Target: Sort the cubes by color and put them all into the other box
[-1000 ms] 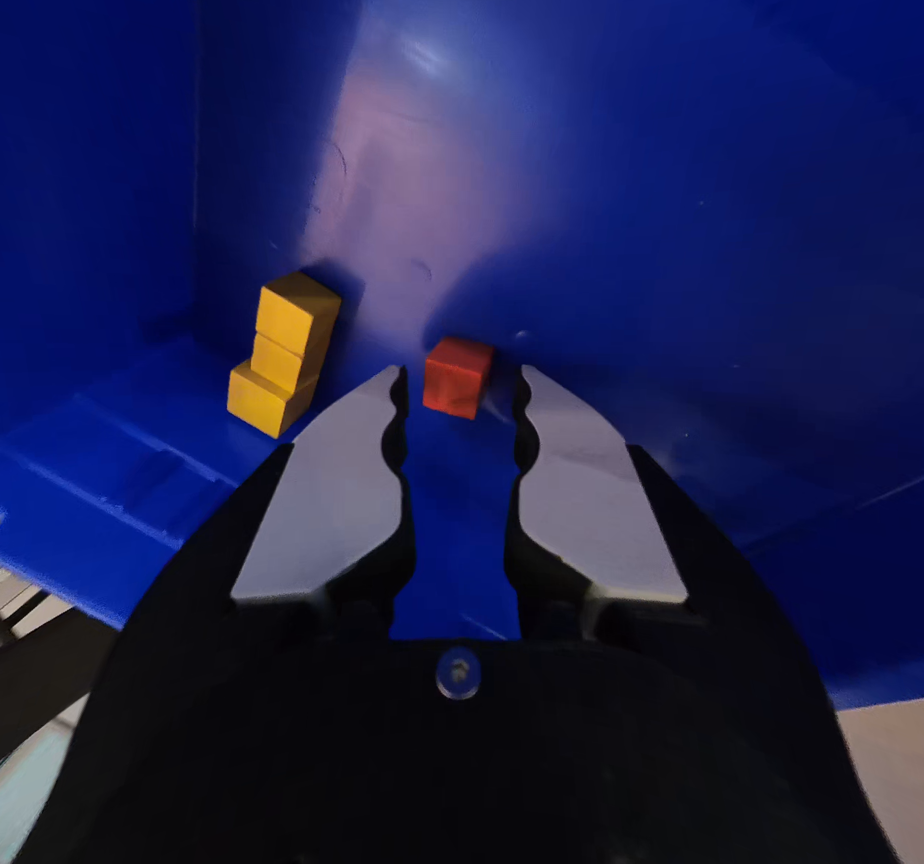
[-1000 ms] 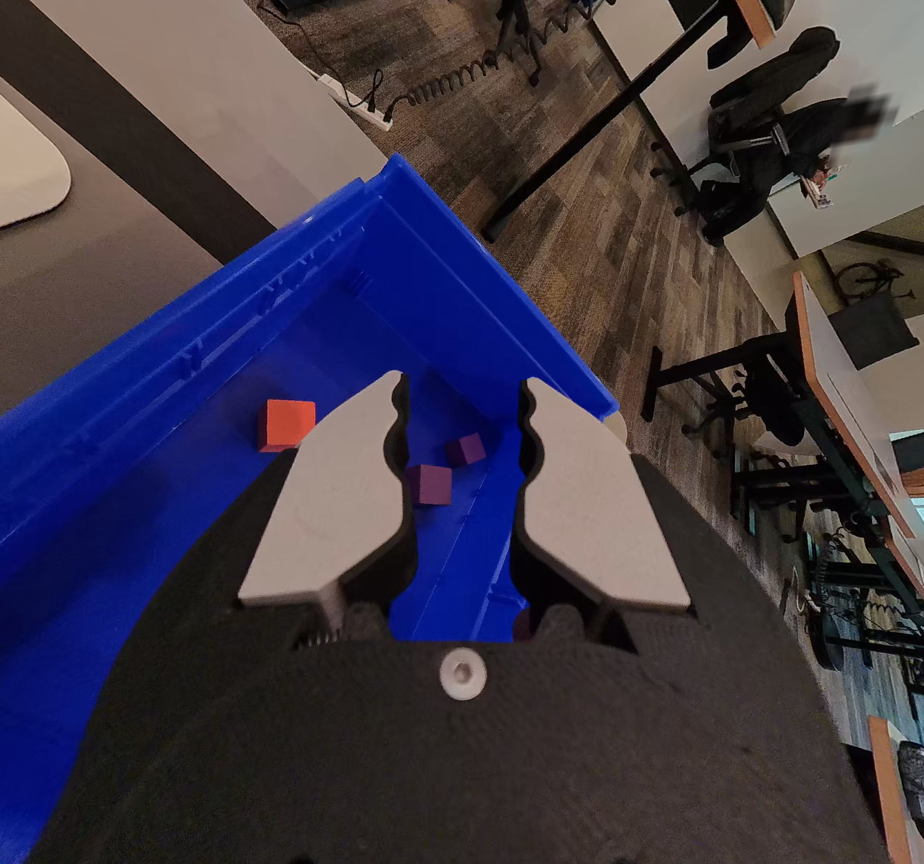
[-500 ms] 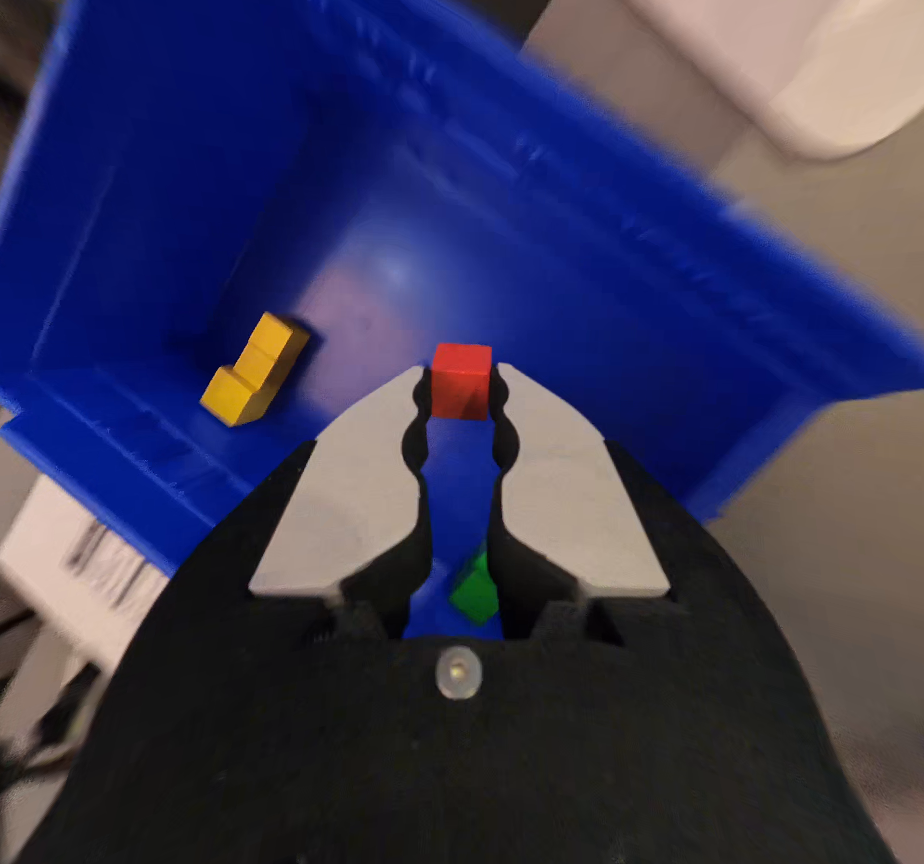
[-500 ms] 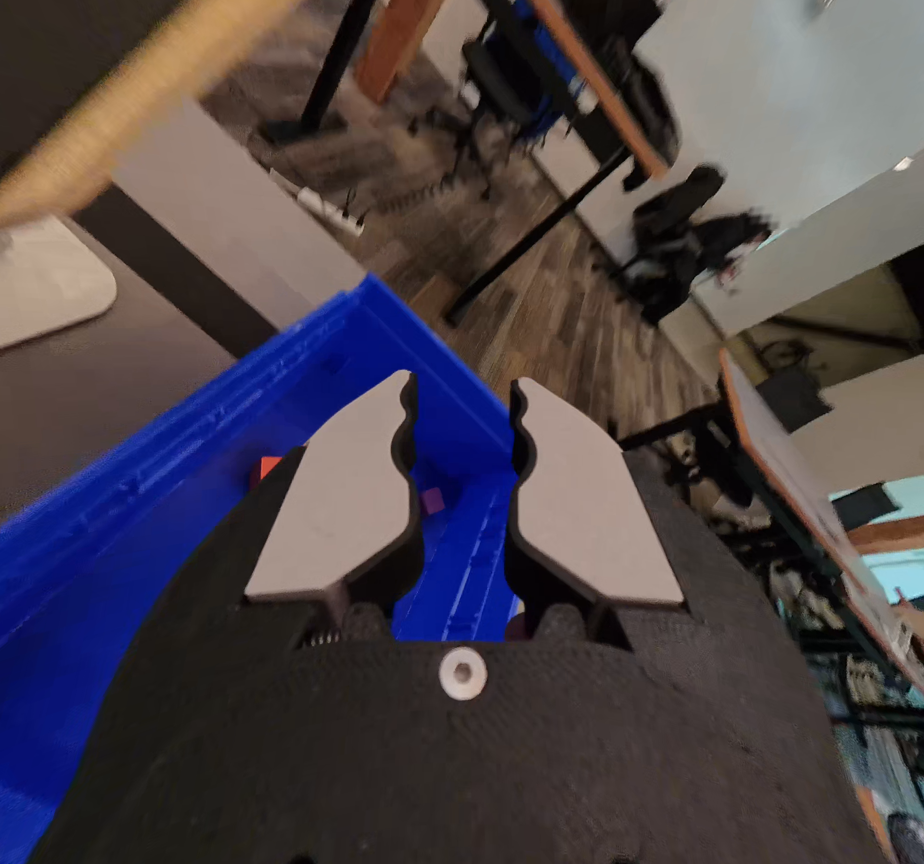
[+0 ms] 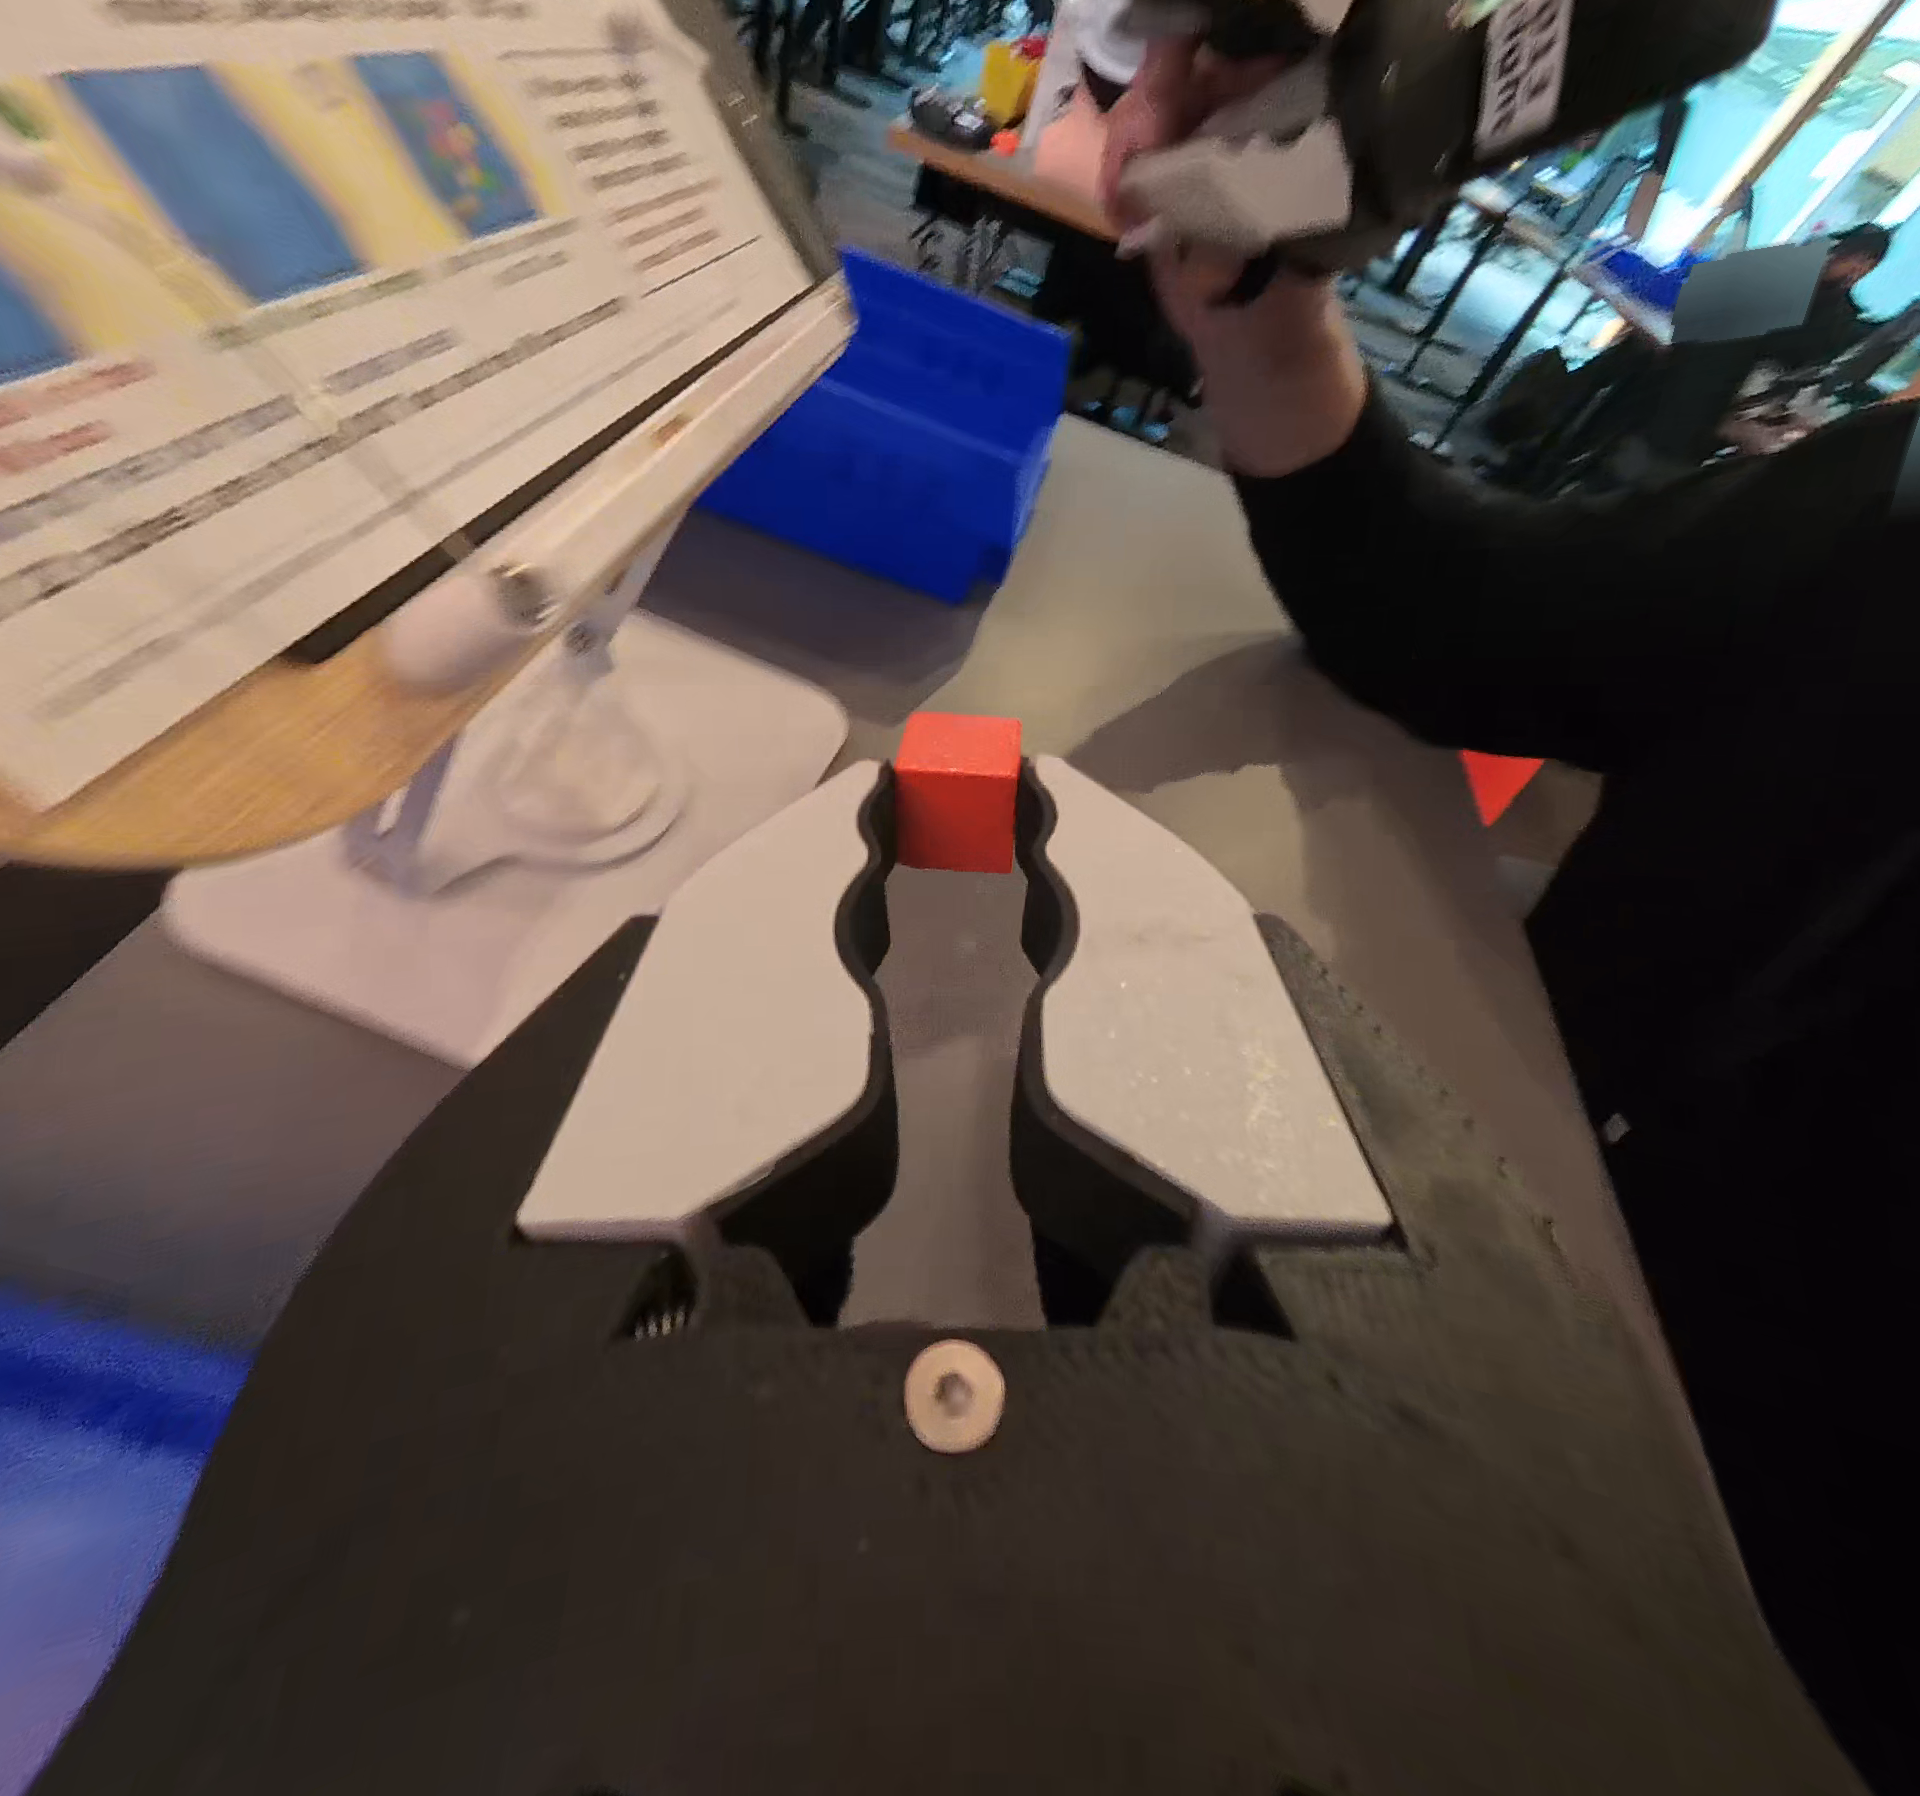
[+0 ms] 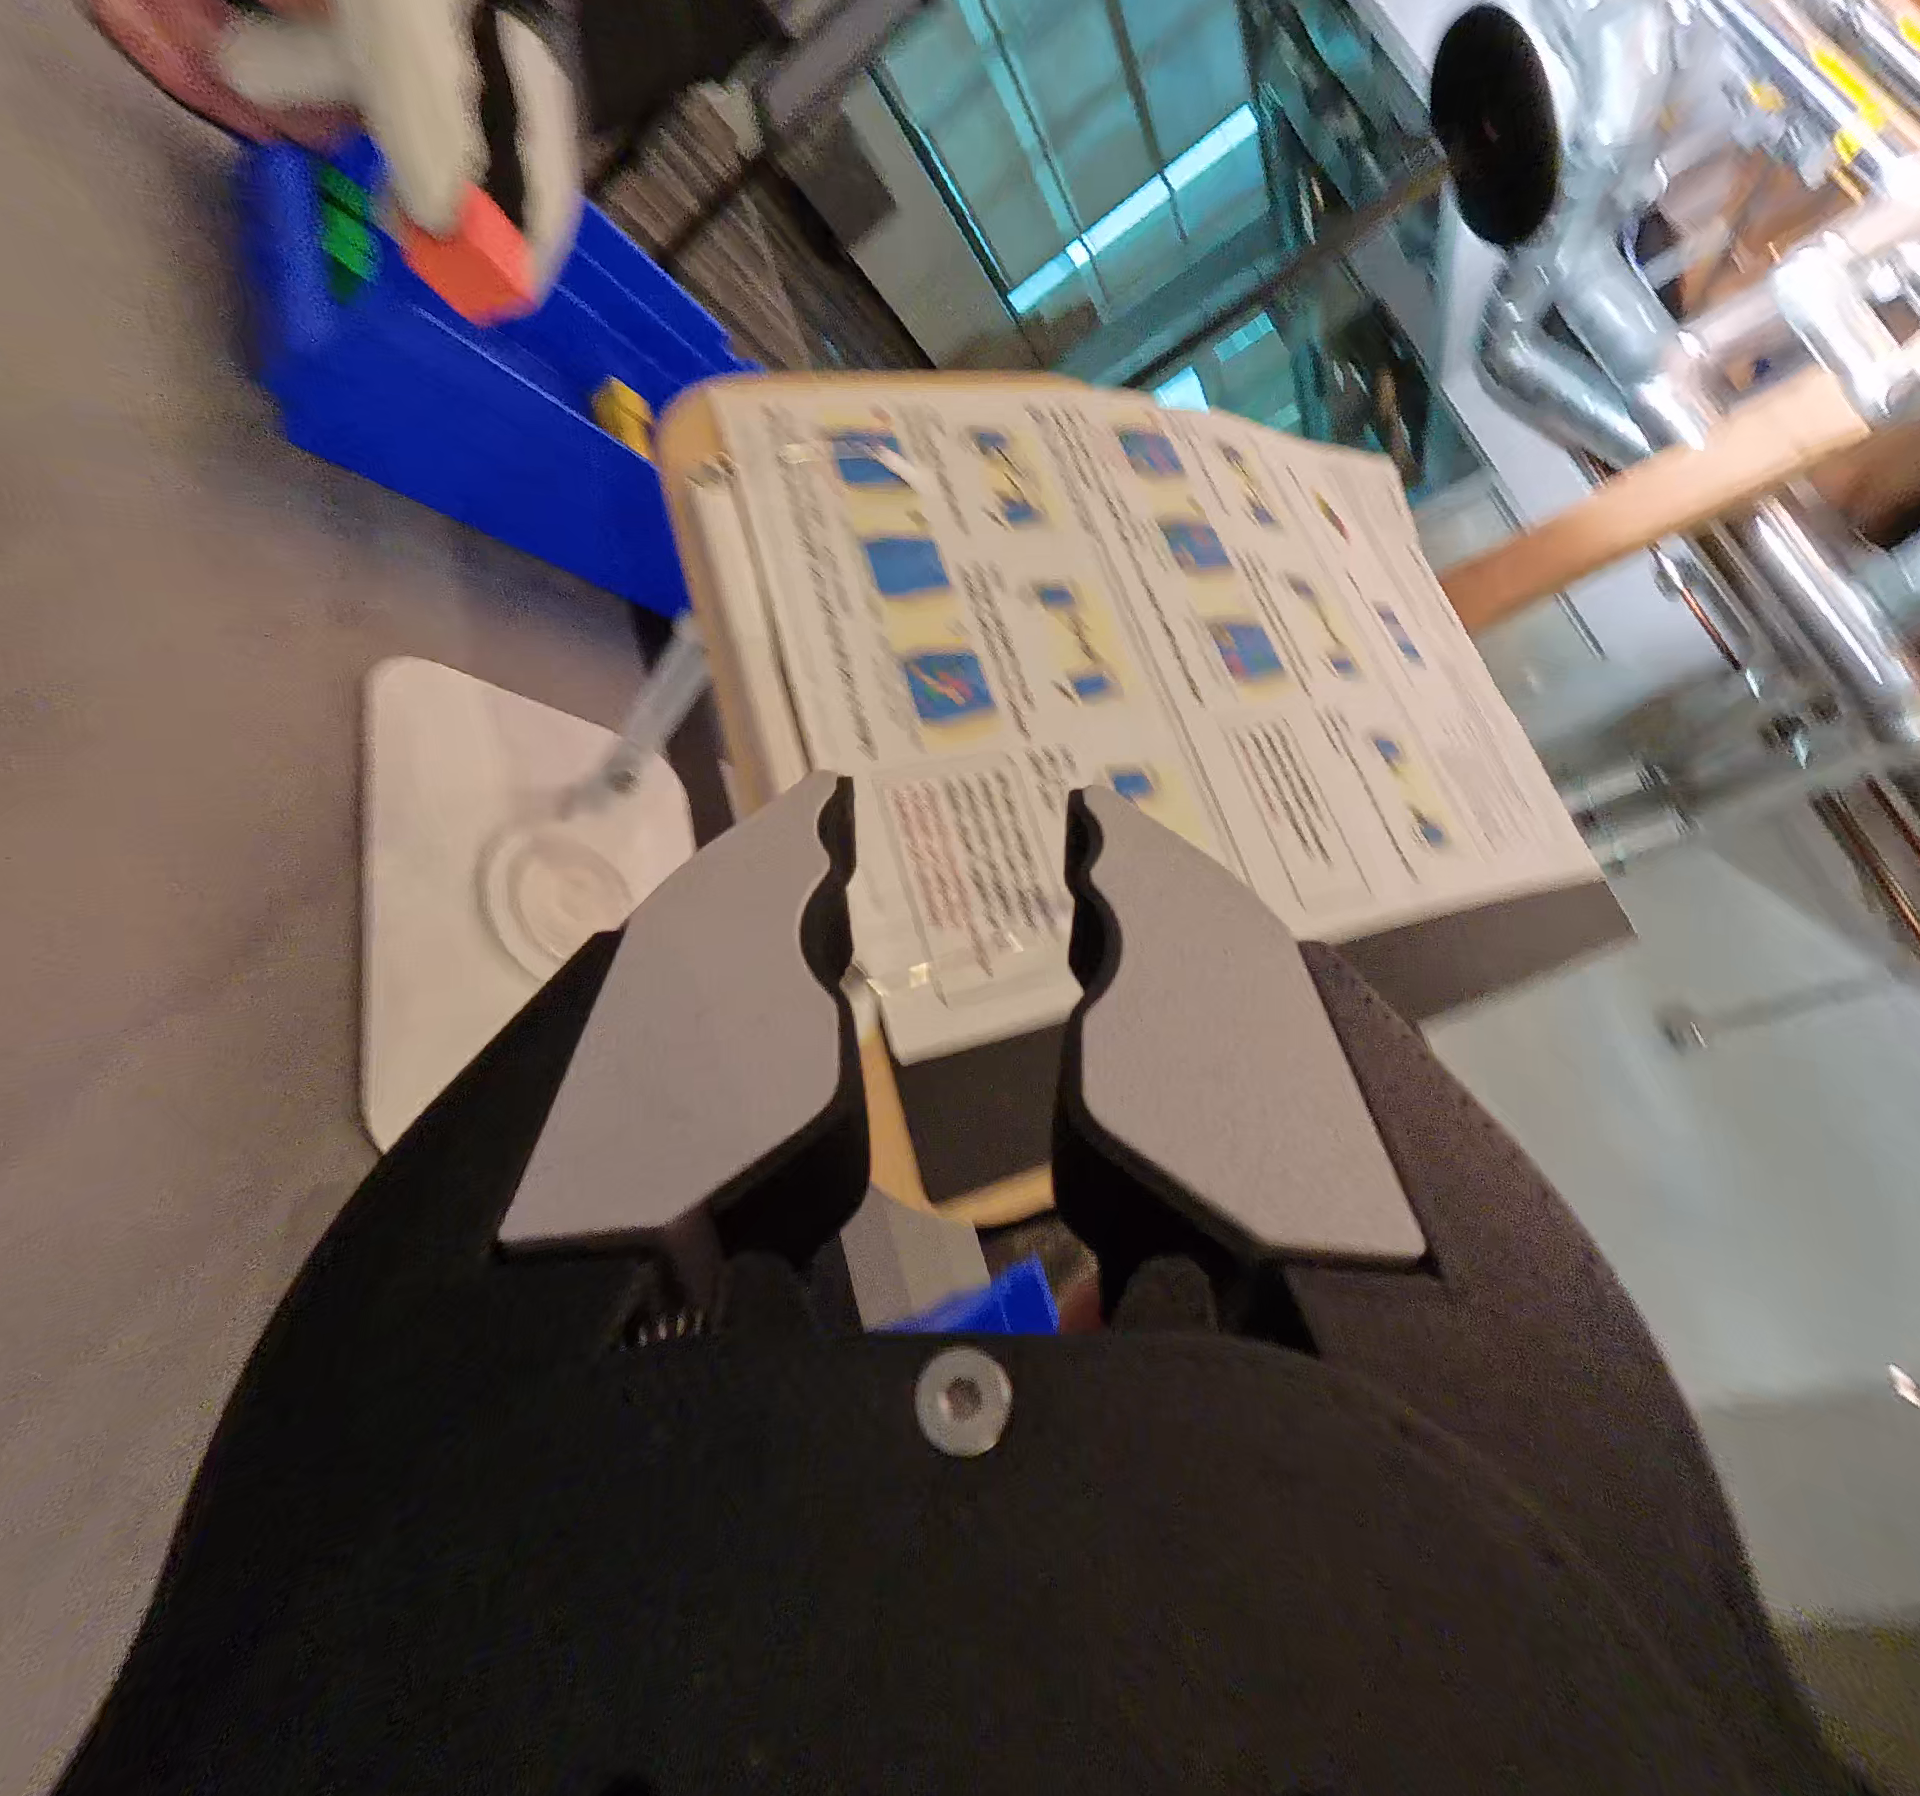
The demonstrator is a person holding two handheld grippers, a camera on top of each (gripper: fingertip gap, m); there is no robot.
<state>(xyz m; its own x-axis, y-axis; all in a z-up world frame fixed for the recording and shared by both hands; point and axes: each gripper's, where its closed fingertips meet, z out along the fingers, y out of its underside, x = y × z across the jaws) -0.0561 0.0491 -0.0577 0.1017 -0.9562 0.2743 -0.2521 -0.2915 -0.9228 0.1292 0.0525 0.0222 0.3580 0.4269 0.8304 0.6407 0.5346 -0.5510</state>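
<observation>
My left gripper (image 5: 956, 778) is shut on a red cube (image 5: 956, 811) and holds it in the air over the grey table. A blue box (image 5: 904, 437) stands farther off behind it. In the right wrist view the left gripper (image 6: 488, 224) shows blurred at the top left with the red cube (image 6: 473, 263) above another blue box (image 6: 447, 396), which holds green cubes (image 6: 348, 234) and a yellow cube (image 6: 623, 408). My right gripper (image 6: 961, 811) is open and empty, raised high; it also shows in the left wrist view (image 5: 1216, 73).
An instruction board (image 6: 1091, 666) on a white stand base (image 6: 468, 863) stands between the two boxes; it fills the upper left of the left wrist view (image 5: 312, 292). A person's dark sleeve (image 5: 1558, 583) crosses the right side. Office desks and chairs lie beyond.
My left gripper shut on the red cube, lifted it out of the blue box and swung towards the other box. My right gripper rose out of its box and stayed open.
</observation>
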